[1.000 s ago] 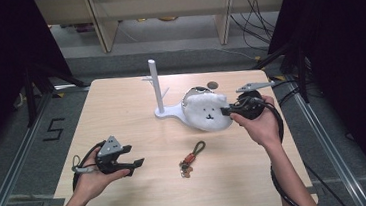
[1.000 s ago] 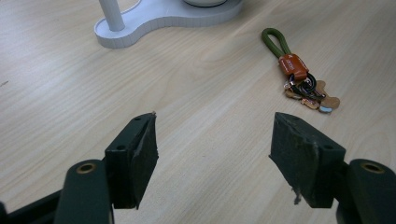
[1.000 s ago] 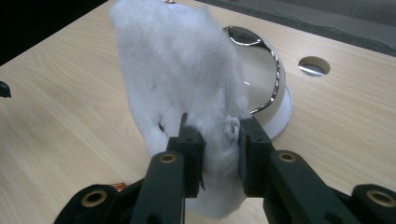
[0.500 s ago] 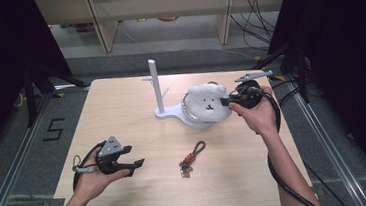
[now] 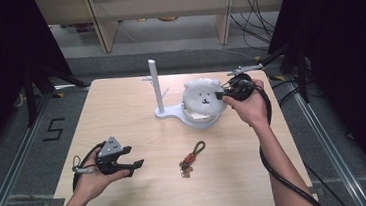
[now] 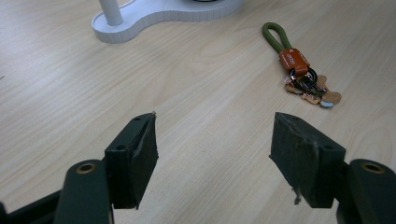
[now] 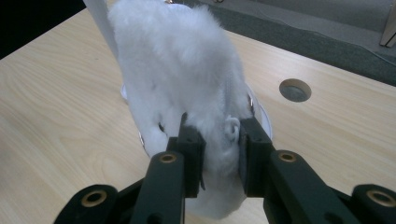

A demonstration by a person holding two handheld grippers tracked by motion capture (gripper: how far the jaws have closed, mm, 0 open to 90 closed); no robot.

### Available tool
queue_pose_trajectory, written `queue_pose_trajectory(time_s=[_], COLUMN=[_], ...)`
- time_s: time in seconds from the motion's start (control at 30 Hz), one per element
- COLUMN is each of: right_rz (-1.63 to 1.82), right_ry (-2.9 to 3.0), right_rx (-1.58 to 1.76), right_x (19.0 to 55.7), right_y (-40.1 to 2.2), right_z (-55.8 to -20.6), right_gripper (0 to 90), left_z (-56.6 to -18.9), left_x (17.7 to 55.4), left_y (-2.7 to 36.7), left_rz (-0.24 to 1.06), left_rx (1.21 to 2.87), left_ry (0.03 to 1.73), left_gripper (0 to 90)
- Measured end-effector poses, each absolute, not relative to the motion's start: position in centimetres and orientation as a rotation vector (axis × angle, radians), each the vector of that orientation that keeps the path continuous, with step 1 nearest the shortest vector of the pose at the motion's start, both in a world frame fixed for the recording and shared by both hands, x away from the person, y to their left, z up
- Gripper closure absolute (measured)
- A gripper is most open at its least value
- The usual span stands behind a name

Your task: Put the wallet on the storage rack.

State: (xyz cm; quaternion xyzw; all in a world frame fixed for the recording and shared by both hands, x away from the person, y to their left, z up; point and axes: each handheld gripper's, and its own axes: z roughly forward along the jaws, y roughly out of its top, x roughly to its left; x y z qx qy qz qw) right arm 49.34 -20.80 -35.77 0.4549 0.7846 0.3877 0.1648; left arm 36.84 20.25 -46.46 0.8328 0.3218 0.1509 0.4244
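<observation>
Right gripper (image 7: 212,154): you clench plush toy (image 5: 202,100); white stand post (image 5: 155,88) lies beyond toy. Left gripper (image 6: 212,154): released, farther off.

1. The white stand (image 6: 159,16) is cut off by the left gripper view's top edge.
2. The fluffy white toy (image 7: 182,79) hides the stand's base in the right gripper view.
3. The keyring's (image 5: 190,158) small charms are too small to make out.
</observation>
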Motion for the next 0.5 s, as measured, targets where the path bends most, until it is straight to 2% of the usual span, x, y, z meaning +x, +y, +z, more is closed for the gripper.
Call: queue_pose_trajectory(time_s=[0.5], right_rz=[1.018], right_ry=[2.261], right_rx=[1.293], right_x=[51.5], right_y=[-19.8], right_z=[-36.2], right_gripper=[74.7], left_z=[-46.8], left_x=[36.9], left_y=[20.2], left_rz=[0.355], left_rx=[2.091], left_ry=[0.802], left_gripper=[31.0])
